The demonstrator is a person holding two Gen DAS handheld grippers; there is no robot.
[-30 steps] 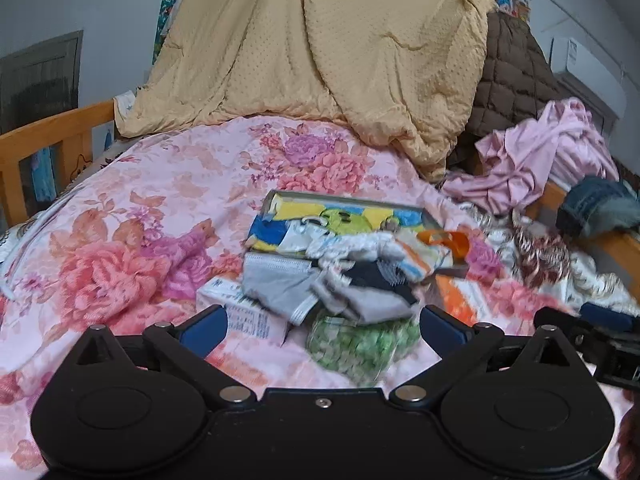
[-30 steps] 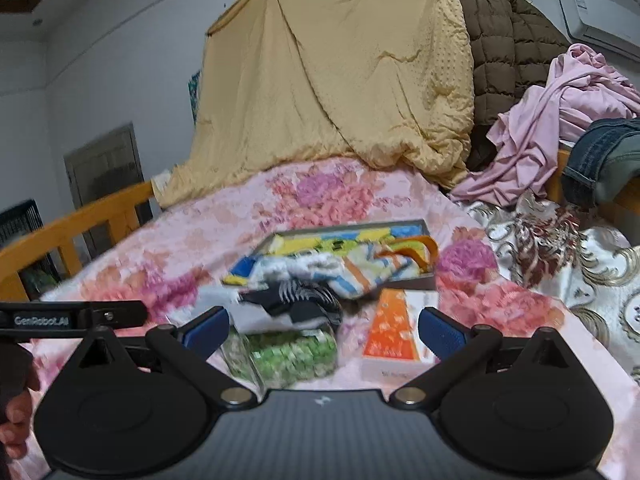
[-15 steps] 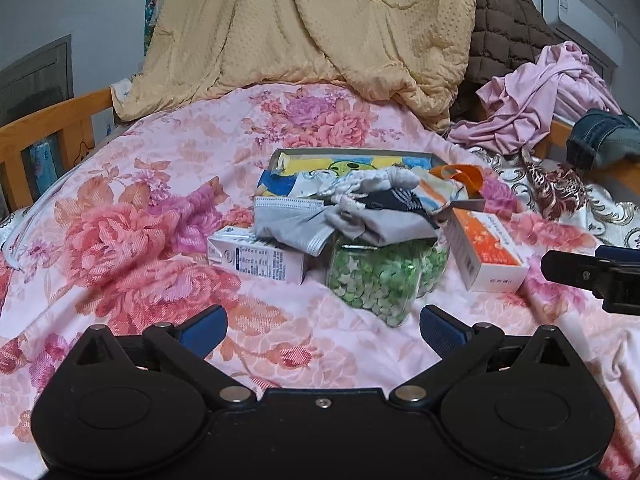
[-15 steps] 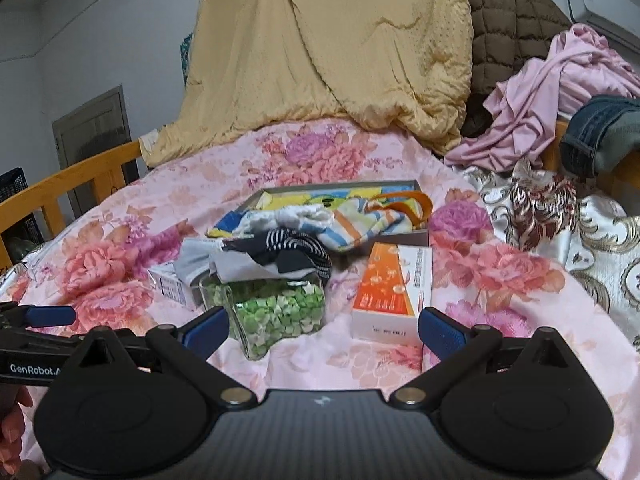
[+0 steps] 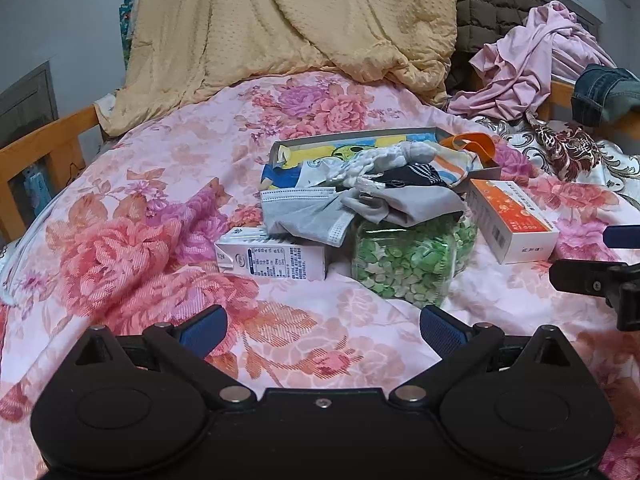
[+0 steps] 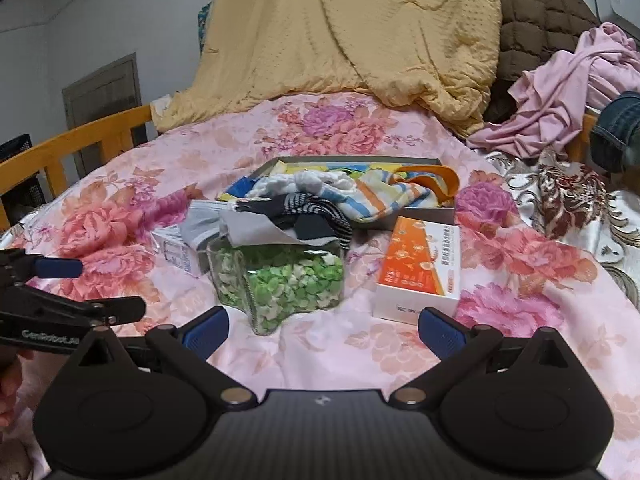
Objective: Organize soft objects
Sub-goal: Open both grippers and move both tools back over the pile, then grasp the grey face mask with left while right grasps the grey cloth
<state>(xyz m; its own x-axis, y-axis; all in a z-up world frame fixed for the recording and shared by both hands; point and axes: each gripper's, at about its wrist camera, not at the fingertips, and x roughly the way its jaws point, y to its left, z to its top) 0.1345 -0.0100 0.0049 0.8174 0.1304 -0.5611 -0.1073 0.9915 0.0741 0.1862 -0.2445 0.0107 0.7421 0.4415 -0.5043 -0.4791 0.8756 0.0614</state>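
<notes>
A pile of soft things lies mid-bed: a grey face mask (image 5: 300, 212), a grey cloth (image 5: 404, 202), a dark striped sock (image 6: 316, 210), a white knitted piece (image 5: 384, 160) and a striped orange-handled cloth (image 6: 404, 192). They drape over a flat cardboard box (image 5: 360, 138) and a glass jar of green pieces (image 5: 412, 260). My left gripper (image 5: 320, 330) is open and empty, short of the jar. My right gripper (image 6: 322, 328) is open and empty, just in front of the jar (image 6: 280, 280).
A white carton (image 5: 272, 258) lies left of the jar, an orange and white box (image 5: 512, 220) right of it. A yellow quilt (image 5: 304, 20), brown quilt, pink clothes (image 5: 532, 60) and jeans (image 5: 604, 92) sit at the back. A wooden rail (image 5: 44, 148) runs along the left.
Both grippers have pulled back and down from the pile, so the jar, carton and orange box now show fully. Both stay open. Nothing on the bed has moved.
</notes>
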